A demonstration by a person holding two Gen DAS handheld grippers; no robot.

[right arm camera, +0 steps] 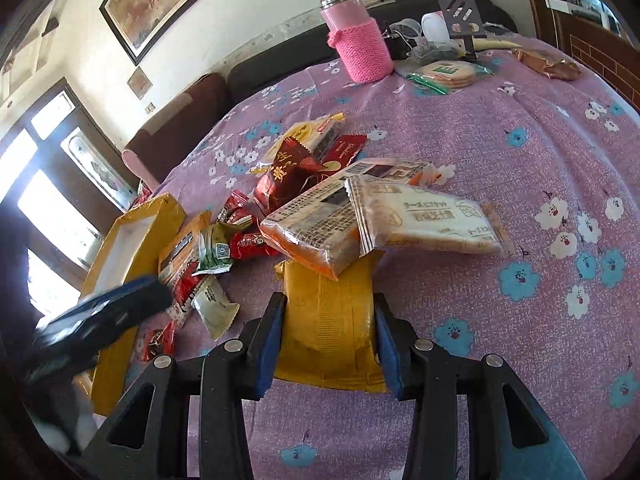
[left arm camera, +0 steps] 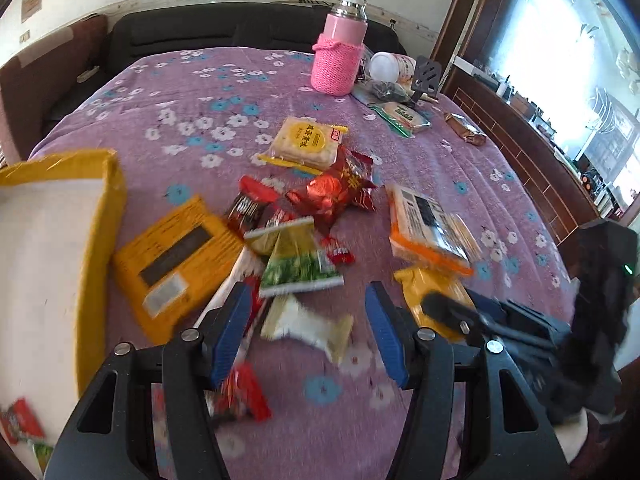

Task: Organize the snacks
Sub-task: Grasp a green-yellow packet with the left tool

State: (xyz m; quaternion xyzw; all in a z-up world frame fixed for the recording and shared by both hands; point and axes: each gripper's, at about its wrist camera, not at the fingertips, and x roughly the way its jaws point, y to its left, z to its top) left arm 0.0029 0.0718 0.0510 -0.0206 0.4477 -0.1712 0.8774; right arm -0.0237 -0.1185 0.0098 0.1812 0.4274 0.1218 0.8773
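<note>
So the snacks are all dumped in a loose heap on the desk (right arm camera: 520, 152), which has a purple flowery cloth over it. The right tongs (right arm camera: 330, 344) are spread but straddling a flat yellow packet (right arm camera: 332, 320), blue pads right up against its two sides, though I can't tell if they're actually squeezing it. Just past the tips of those tongs there's an orange-edged cracker pack (right arm camera: 316, 224) with its near end sitting on top of the yellow packet, and a pale biscuit pack (right arm camera: 432, 224) lying across it to the right. Further ahead is a dark red bag (right arm camera: 288, 176) with gold writing. The left tongs (left arm camera: 308, 332) are wide open and holding nothing, hovering over the near edge of the heap; a white-and-cream wrapper (left arm camera: 308, 328) lies between the fingers below them, and a green-and-yellow sachet (left arm camera: 296, 264) is just ahead of the tips. Off to the left of those tongs there's a yellow box (left arm camera: 60, 248) with a white inside, a couple of small packets in its near corner, and a yellow pouch (left arm camera: 176, 260) lying flat just beside it. Way across from both tongs, a pink bottle (left arm camera: 340, 52) in a knitted sleeve stands upright. The left view is kinda blurry.
</note>
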